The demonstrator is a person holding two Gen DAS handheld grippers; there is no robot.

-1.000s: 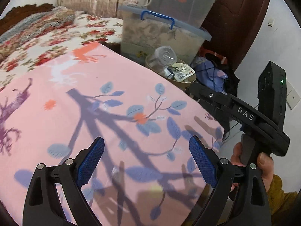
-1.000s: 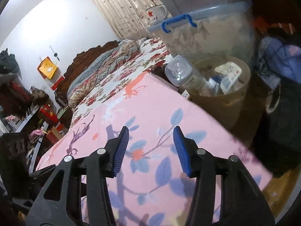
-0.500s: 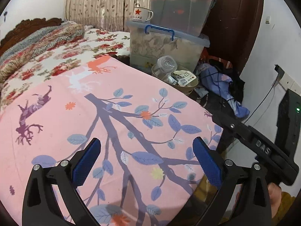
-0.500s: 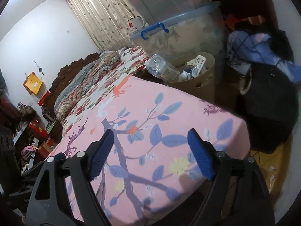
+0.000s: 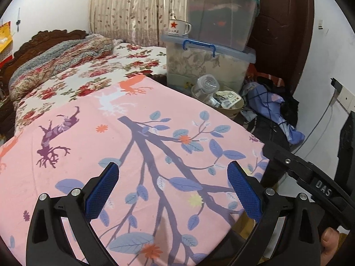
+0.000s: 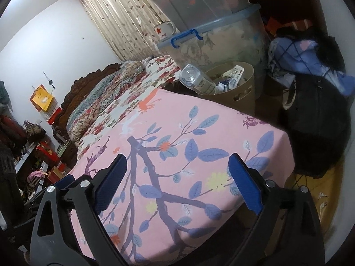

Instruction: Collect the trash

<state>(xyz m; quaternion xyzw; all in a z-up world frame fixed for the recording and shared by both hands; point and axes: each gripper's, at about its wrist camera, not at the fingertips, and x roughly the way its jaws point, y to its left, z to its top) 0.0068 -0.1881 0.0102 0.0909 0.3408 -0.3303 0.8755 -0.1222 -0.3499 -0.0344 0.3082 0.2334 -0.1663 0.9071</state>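
The trash bin (image 6: 240, 93) holds a clear plastic bottle (image 6: 196, 78) and wrappers, beside the bed (image 5: 111, 133). Both the left gripper (image 5: 172, 190) and right gripper (image 6: 177, 184) have jaws spread wide, empty.

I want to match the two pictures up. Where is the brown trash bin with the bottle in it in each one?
Left wrist view: the trash bin sits right of centre in the upper half, past the far edge of the pink sheet.
Right wrist view: the trash bin is upper right of centre, beyond the pink sheet's far corner.
Shared landmark: the white mug with the red star, on the storage box above the bin.
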